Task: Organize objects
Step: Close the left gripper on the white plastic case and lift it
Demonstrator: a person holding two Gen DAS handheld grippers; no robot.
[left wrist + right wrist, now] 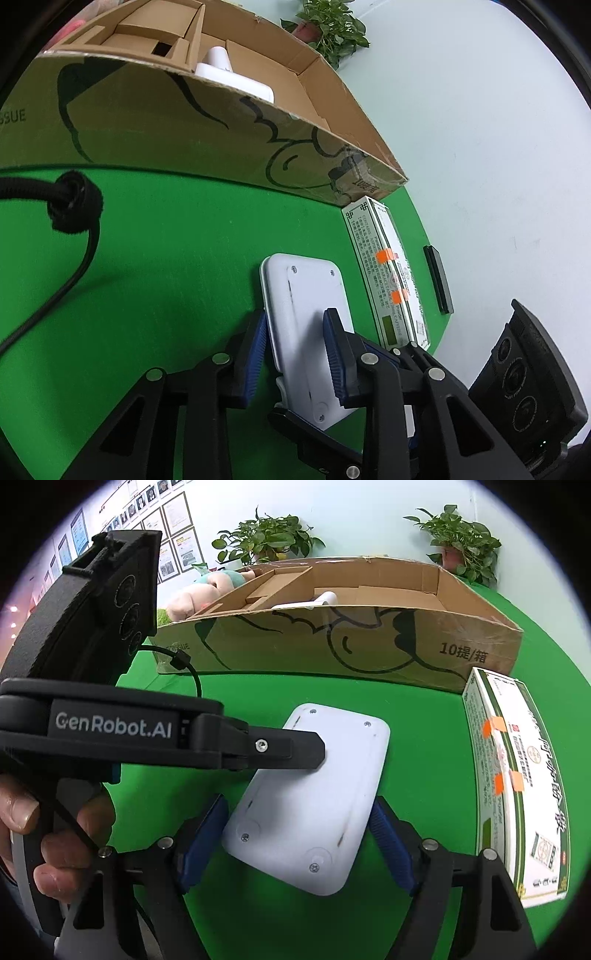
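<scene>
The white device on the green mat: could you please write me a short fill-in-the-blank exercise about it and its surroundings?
1. The white device lies on a ____ mat.
2. The left tool is closed on the ____ device.
3. Behind the device stands an open ____ box.
4. The medicine box carries ____ tape pieces.

Missing words: green; white; cardboard; orange

Through the left wrist camera I saw my left tongs gripping the flat white plastic device with rounded corners, blue ribbed pads pressed on either edge, its screwed back facing me above the green felt surface. Just beside it lay a long white-and-green printed carton with orange stickers, one end touching the open brown cardboard box, which held a white object. The right tongs' black body sat at the lower right.
</scene>
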